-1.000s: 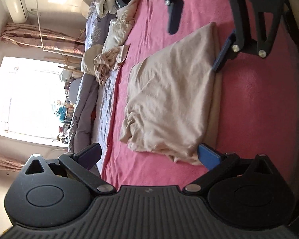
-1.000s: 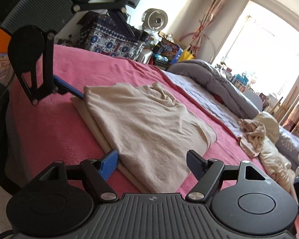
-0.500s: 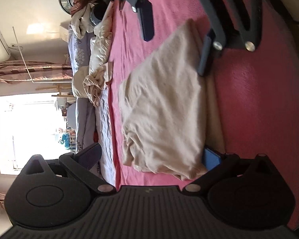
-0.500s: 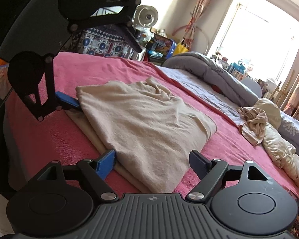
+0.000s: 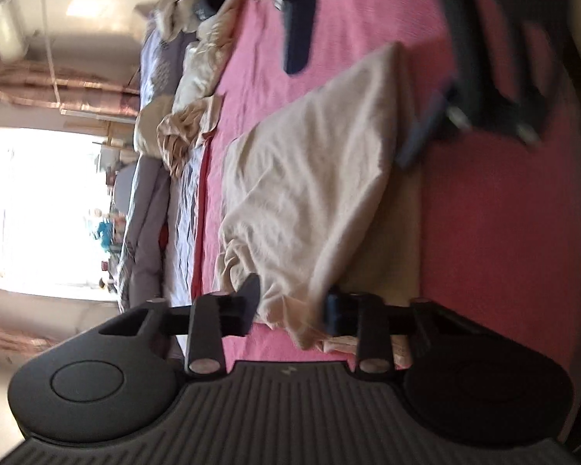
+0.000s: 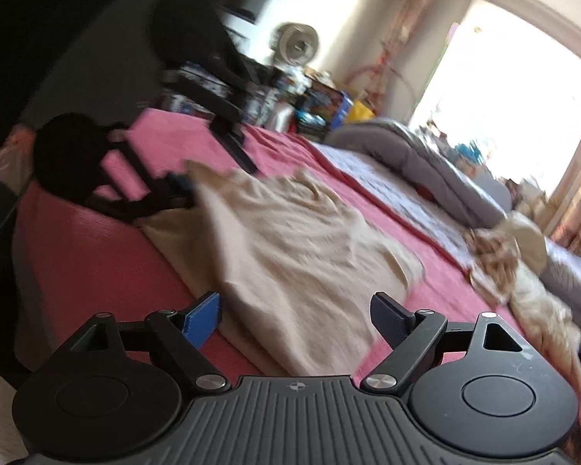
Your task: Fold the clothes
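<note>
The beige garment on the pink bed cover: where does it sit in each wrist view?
Left wrist: the beige garment fills the centre, its near corner bunched between the closing left gripper pads.
Right wrist: the garment spreads across the centre, its near edge between the open right gripper pads.
Shared landmark: the bright window.

Beige garment (image 5: 310, 178), plain, no print, on a pink-red bed cover (image 5: 503, 213). Grey quilt (image 6: 418, 159) at 2 o'clock in right wrist view; lilac patterned sheet (image 6: 391, 190) beside it. Crumpled tan and cream clothes (image 5: 186, 135) at 10 o'clock in left wrist view. Left gripper (image 5: 290, 302) black, blue pad; right gripper (image 6: 296, 316) black, blue ribbed pads.
</note>
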Motion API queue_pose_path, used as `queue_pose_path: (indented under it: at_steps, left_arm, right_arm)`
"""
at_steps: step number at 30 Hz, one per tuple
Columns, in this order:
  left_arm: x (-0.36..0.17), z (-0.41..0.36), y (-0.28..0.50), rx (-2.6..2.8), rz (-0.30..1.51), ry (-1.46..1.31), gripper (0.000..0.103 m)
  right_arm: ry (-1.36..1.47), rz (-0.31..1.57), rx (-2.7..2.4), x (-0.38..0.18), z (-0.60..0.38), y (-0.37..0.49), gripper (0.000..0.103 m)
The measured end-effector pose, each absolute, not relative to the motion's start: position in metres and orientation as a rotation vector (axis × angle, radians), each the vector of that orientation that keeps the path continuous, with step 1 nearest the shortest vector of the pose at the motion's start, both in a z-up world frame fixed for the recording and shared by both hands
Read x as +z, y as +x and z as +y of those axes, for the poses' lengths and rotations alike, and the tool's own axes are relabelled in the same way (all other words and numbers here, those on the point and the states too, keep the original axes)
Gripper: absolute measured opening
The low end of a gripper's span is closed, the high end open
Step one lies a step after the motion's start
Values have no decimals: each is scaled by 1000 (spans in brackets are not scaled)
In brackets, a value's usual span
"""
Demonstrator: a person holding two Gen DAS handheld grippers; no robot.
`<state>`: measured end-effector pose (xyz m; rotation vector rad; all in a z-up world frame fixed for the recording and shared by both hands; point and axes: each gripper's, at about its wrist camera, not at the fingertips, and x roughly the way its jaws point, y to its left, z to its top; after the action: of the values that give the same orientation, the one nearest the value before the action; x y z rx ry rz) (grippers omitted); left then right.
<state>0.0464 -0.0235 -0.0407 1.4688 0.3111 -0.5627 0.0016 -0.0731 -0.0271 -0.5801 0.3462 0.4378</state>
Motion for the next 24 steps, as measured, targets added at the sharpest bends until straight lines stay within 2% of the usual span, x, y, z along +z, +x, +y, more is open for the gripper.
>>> queue_pose_path:
  at_steps: [1, 2, 3, 4, 10, 12, 16, 17, 19, 22, 24]
  left_arm:
    - [-38, -23, 46, -564, 318, 1460, 18]
    - [-36, -23, 44, -565, 324, 1453, 15]
    - [-36, -23, 44, -569, 330, 1452, 15]
    - [-37, -23, 44, -574, 336, 1456, 15]
    - [-39, -15, 41, -568, 383, 1427, 14]
    - [-37, -10, 42, -553, 408, 1394, 14]
    - [-44, 0, 38, -550, 478, 1352, 11]
    - [-47, 1, 35, -552, 486, 1355, 6]
    - [-51, 4, 28, -546, 484, 1363, 5]
    - [-40, 3, 22, -549, 456, 1345, 26]
    - [-32, -1, 13, -568, 415, 1363, 59]
  right_arm:
    - [-604, 334, 452, -27, -67, 1, 79]
    - [-628, 322, 465, -27, -62, 2, 62]
    - [-652, 320, 469, -27, -56, 3, 51]
    - [-675, 318, 472, -28, -51, 4, 33]
    - [-938, 256, 411, -55, -39, 0, 31]
    - [-980, 262, 359, -65, -49, -2, 8]
    - [-995, 287, 284, -74, -75, -4, 6]
    - [-998, 285, 276, -74, -78, -5, 6]
    - [-992, 285, 282, -74, -79, -6, 6]
    - [-958, 298, 298, -69, -75, -4, 6]
    - [-921, 309, 305, -63, -75, -1, 6]
